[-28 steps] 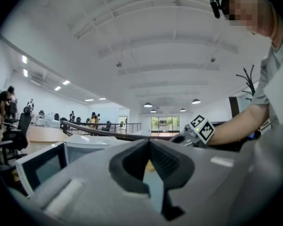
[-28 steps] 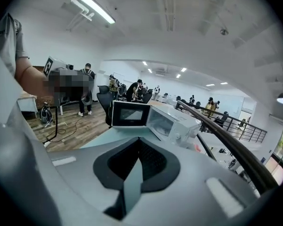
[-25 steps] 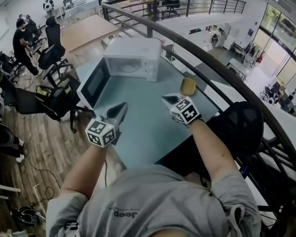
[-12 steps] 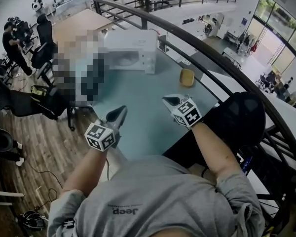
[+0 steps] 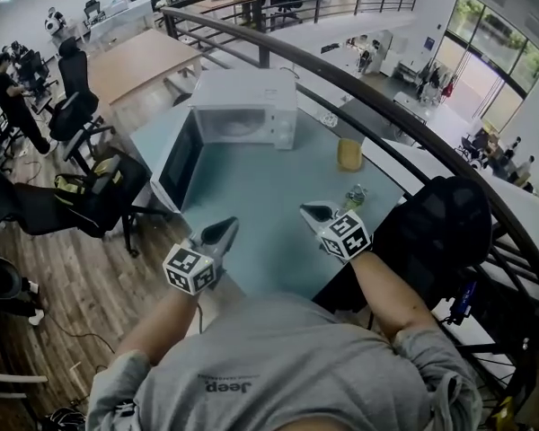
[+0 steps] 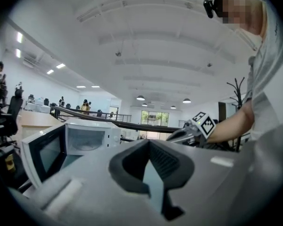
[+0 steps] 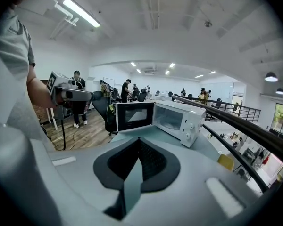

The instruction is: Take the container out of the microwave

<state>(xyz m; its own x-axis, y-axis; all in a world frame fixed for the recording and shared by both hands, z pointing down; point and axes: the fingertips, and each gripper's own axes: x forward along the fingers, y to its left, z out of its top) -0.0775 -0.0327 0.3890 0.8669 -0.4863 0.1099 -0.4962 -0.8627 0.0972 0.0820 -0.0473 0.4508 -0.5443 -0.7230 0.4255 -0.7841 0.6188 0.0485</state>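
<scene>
Container (image 5: 348, 153): out on table (image 5: 269, 196); we judge light, stiff, grip by rim.
Left gripper (image 5: 226, 227), right gripper (image 5: 310, 212): closed, empty.

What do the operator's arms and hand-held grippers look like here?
Both match: the left hand-held gripper and right hand-held gripper are pale grey shells tapering to pointed jaws with dark ribbed pads, each carrying a white cube with black square markers. The person wears a grey short-sleeved T-shirt.
</scene>
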